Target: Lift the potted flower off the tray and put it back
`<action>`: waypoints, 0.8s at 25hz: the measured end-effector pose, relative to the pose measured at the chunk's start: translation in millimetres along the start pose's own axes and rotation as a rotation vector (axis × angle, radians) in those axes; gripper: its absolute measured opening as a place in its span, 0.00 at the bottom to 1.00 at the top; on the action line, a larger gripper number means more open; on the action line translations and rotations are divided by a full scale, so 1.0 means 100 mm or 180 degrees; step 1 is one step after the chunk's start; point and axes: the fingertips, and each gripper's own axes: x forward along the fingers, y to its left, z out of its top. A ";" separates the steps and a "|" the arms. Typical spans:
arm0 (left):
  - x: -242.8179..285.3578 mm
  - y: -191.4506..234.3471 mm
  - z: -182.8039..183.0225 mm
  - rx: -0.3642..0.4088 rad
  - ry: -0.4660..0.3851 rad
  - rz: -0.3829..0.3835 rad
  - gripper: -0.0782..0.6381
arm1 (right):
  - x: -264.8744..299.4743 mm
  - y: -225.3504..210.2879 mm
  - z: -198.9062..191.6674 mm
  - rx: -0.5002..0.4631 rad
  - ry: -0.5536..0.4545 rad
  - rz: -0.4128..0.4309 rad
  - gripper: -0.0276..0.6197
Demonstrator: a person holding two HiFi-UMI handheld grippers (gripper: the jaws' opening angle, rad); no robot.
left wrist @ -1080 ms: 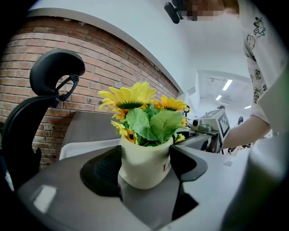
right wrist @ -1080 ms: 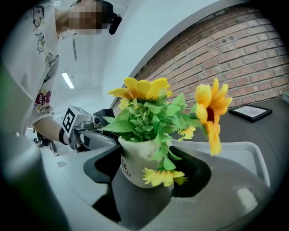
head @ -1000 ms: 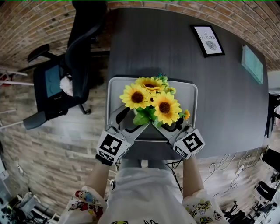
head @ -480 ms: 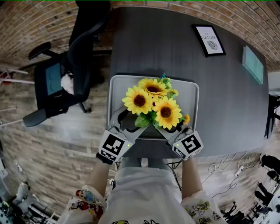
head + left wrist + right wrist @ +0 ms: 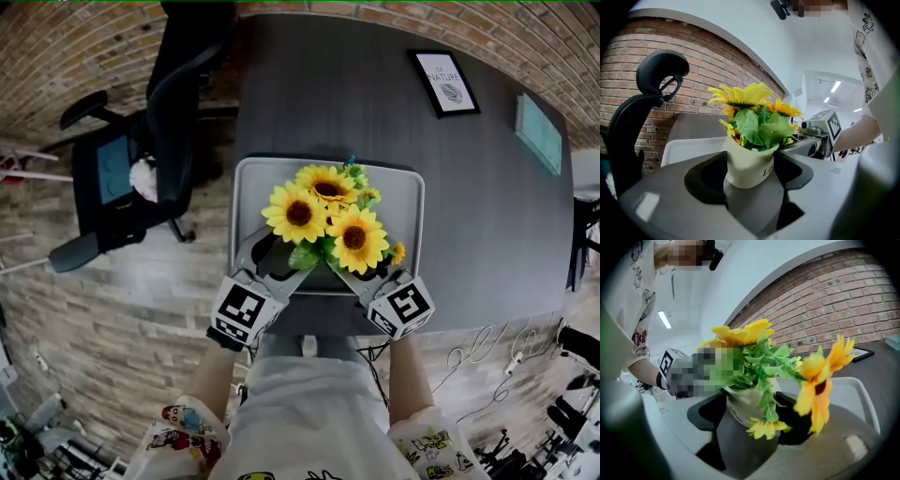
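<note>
A cream pot of yellow sunflowers stands in the near half of a pale grey tray on the dark table. Both grippers reach it from the near side. My left gripper has the pot between its jaws, which are closing, and both pads touch the pot's sides. My right gripper grips the pot from the other side, partly behind leaves. The head view hides the pot under the blooms. I cannot tell whether its base rests on the tray.
The tray lies close to the table's near edge. A framed picture and a pale green flat object lie far right on the table. A black office chair stands at the left. Cables run over the floor at the right.
Hardly anything: flowers, tray and both grippers keep their places, and only the head view itself shifts slightly.
</note>
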 end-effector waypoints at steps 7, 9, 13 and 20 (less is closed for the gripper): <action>-0.03 0.00 -0.02 -0.0028 0.0011 0.0019 0.52 | -0.01 -0.01 -0.03 0.0074 0.0036 -0.0033 0.57; -0.05 0.00 0.01 -0.0034 -0.0004 0.0018 0.52 | -0.02 -0.01 -0.04 0.0110 0.0039 -0.0041 0.58; -0.07 -0.02 -0.02 -0.0033 0.0042 0.0012 0.53 | -0.05 -0.02 -0.07 0.0171 0.0058 -0.0064 0.61; -0.16 -0.04 0.08 -0.0051 -0.0029 0.0054 0.54 | -0.16 -0.03 -0.05 0.0254 0.0081 -0.0084 0.66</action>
